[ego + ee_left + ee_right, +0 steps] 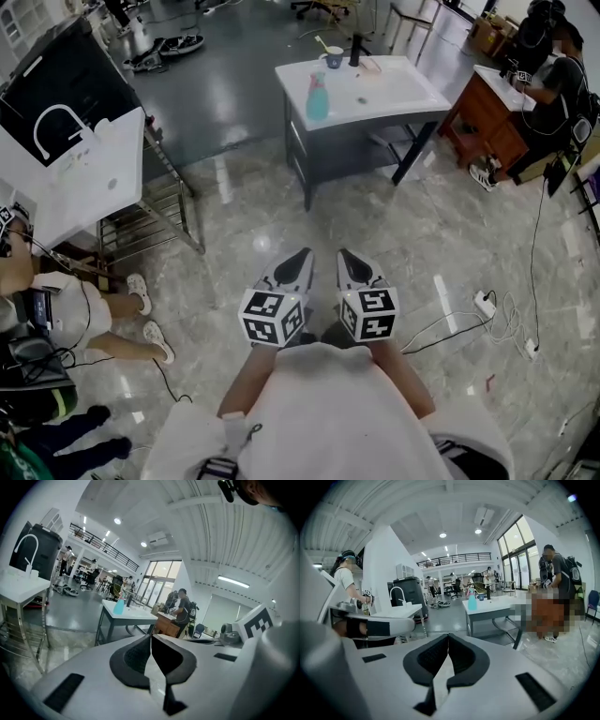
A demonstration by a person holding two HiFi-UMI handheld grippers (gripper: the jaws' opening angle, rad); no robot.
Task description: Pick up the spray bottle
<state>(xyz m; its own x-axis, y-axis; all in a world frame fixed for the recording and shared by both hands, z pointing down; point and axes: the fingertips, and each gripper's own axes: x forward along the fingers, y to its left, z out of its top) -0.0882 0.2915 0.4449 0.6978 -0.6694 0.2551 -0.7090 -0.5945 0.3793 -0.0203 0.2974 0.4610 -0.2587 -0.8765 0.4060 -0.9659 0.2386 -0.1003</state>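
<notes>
Teal, the spray bottle (317,97) stands at the near left edge of the table (403,94), well apart from you. Your left gripper (300,257) and right gripper (346,257) are both pressed together and empty, level and side by side, likely because you've yet to approach. Behind the bottle, a cup (334,58) holds a thin stick.

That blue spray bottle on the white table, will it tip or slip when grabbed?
The spray bottle stands tall and narrow near the edge of the white table, so a sideways nudge would probably tip it. It looks like plastic, so it is likely light and a bit squashy. Its smooth sides may be slippery.
</notes>
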